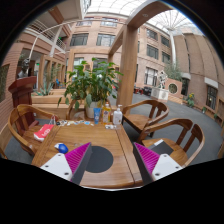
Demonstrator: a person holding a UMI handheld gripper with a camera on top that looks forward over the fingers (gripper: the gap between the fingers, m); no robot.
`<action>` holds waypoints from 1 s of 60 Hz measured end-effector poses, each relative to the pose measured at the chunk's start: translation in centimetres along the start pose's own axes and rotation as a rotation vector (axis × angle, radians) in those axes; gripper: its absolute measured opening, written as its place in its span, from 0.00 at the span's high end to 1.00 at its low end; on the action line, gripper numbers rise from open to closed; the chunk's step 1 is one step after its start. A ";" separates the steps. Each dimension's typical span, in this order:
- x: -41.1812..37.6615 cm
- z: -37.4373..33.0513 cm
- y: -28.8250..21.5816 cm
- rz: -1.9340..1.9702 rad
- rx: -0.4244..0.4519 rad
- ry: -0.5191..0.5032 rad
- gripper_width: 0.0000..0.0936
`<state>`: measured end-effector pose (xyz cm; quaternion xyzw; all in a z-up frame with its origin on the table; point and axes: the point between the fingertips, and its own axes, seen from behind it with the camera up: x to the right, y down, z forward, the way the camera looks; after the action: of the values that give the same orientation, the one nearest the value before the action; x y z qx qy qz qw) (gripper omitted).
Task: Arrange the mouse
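I have the gripper (112,160) hovering over the wooden table (112,140), fingers spread wide with nothing between the magenta pads (78,157). A dark round mat (98,160) lies on the table between the fingers. The blue mouse (62,148) sits on the table just left of that mat. Bottles (117,116) and a potted plant (93,85) stand at the table's far end, wooden chairs (160,115) around it
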<state>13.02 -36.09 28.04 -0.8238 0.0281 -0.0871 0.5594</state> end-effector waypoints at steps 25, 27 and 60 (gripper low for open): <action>-9.2 7.7 17.8 -0.060 -0.327 -0.139 0.09; -10.6 8.2 18.6 -0.065 -0.342 -0.161 0.09; -29.6 22.8 18.0 -0.157 -0.282 -0.334 0.09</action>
<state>-11.19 -17.62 -0.18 -0.8966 -0.1171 0.0118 0.4270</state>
